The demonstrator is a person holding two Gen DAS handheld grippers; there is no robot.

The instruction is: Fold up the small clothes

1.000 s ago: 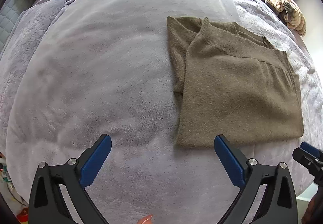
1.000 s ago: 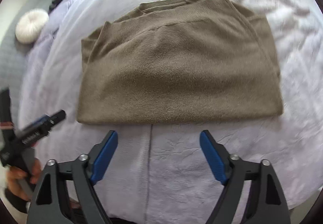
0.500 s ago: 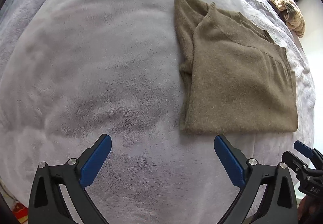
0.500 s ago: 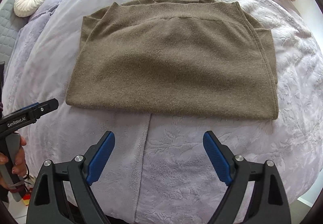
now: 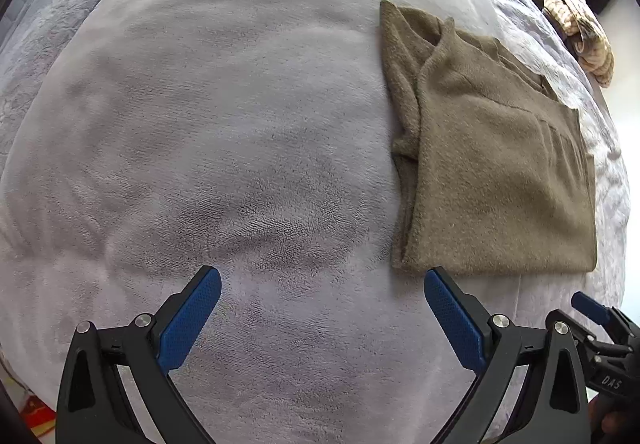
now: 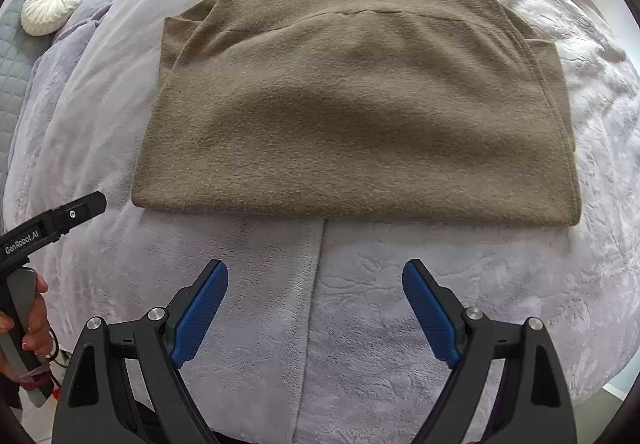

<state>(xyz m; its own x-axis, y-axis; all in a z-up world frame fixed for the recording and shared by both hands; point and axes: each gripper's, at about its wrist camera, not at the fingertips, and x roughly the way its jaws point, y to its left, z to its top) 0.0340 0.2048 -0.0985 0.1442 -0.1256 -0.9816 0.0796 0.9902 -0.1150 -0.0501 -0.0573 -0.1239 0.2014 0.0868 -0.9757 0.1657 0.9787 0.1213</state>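
Observation:
An olive-brown knit sweater [image 6: 352, 111] lies folded flat on the lilac bed cover; it also shows in the left wrist view [image 5: 492, 163] at the right, its near left corner just beyond my right blue pad [image 5: 452, 316]. My left gripper [image 5: 322, 280] is open and empty above bare blanket, left of the sweater. My right gripper [image 6: 316, 272] is open and empty, a short way in front of the sweater's near folded edge. The left gripper's body [image 6: 52, 224] shows at the left edge of the right wrist view.
A lilac fleece blanket [image 5: 200, 123] covers the bed. A round white cushion [image 6: 56, 1] lies far left. A heap of beige and dark clothes [image 5: 576, 23] sits at the far right corner. The bed's edge [image 6: 600, 376] drops off close on the right.
Both grippers have moved a little closer to the sweater, which looks larger in both views. Both stay open and the sweater has not moved.

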